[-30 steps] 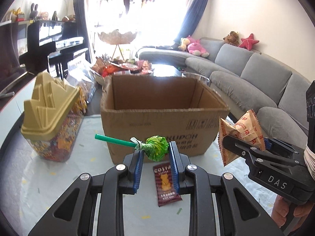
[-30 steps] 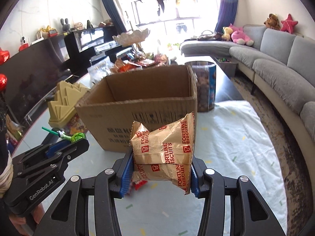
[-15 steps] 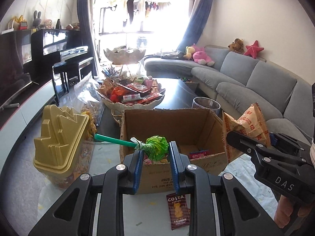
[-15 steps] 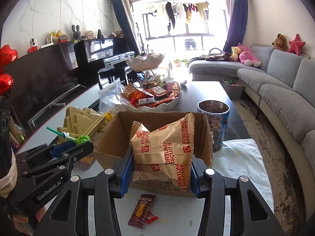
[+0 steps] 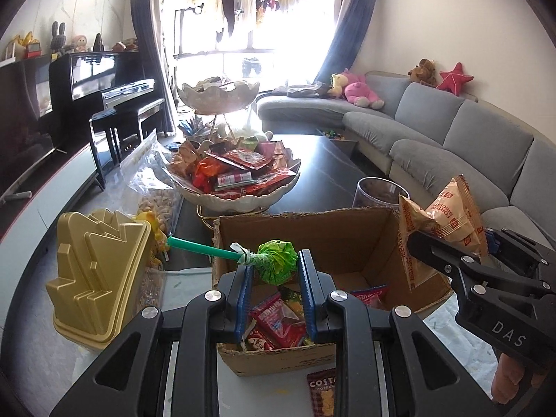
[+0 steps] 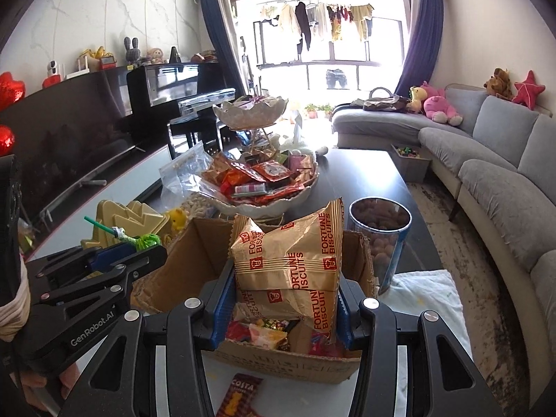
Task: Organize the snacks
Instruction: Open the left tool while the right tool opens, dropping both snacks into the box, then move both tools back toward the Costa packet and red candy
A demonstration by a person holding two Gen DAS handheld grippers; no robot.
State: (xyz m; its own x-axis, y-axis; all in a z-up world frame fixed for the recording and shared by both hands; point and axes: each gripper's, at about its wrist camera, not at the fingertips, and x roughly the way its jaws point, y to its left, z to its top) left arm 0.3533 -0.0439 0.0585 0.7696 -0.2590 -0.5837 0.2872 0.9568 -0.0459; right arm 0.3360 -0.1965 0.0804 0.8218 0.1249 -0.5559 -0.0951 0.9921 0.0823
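Two grippers hang over one open cardboard box (image 5: 312,229). From the left wrist camera, the left gripper (image 5: 274,278) has its blue-padded jaws clenched on the green-wrapped head of a lollipop (image 5: 276,266), whose green stick points out to the left toward a gold-lidded container (image 5: 97,274) standing just beside the box. Below the jaws, inside the box, lie red snack packets (image 5: 278,323). To the right, the right gripper (image 5: 448,243) holds a tan biscuit bag (image 5: 441,222) above the box's right wall. A Costa packet (image 5: 323,392) lies on the table in front of the box, and a white bowl of snacks (image 5: 239,177) stands behind it. From the right wrist camera, the right gripper (image 6: 281,299) has its jaws grasping the Fortune Biscuits bag (image 6: 288,260) by both side edges, the bag upright over the box (image 6: 180,260), with mixed wrapped snacks (image 6: 267,333) visible underneath. At the left, the left gripper (image 6: 139,243) carries the lollipop (image 6: 146,241) near the box's left wall. A clear canister (image 6: 380,236) of brown round snacks stands just beside the box's right side, the Costa packet (image 6: 239,396) lies at the near edge, and the bowl (image 6: 264,187) sits behind.
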